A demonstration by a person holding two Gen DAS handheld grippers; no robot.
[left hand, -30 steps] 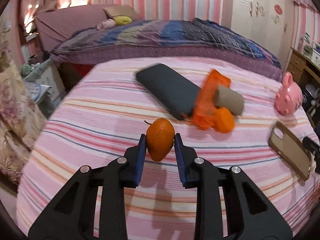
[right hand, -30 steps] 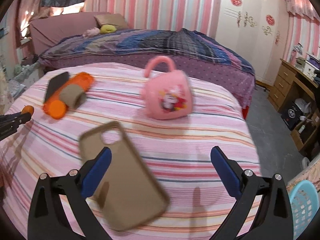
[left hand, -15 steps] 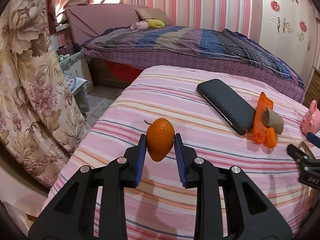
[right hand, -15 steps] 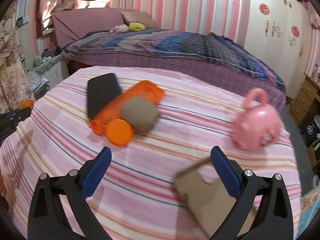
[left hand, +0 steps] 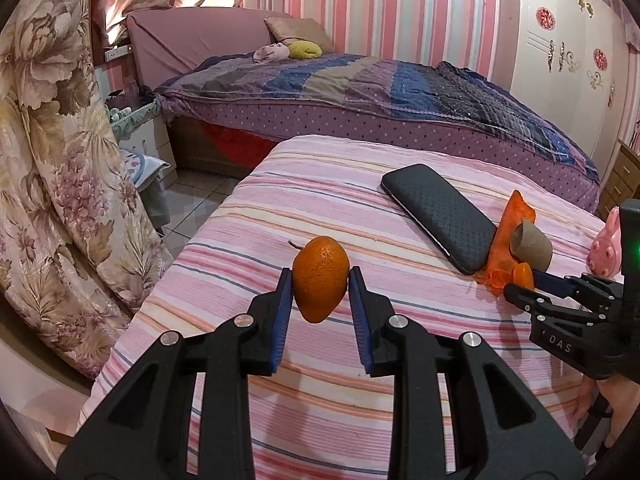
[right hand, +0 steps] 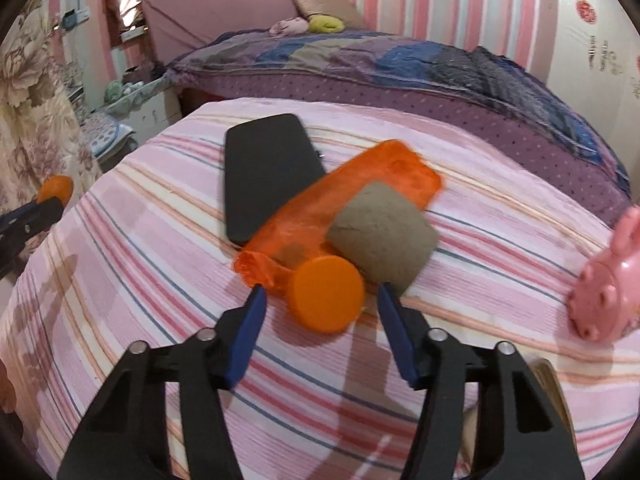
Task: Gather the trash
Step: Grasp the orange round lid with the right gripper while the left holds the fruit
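My left gripper is shut on an orange fruit with a short stem and holds it above the pink striped bed. It also shows at the far left of the right wrist view. My right gripper is open, its jaws on either side of an orange cap. Behind the cap lie an orange plastic wrapper and a brown cardboard tube. The right gripper also shows in the left wrist view, at the cap.
A black phone-like slab lies under the wrapper's far end. A pink pig toy sits at the right. A tan case edge shows by the right gripper. A second bed is behind, a floral cover at the left.
My left gripper has swung left and back with the fruit still held. My right gripper has moved left across the bed, from the tan case and pig toy to the orange cap.
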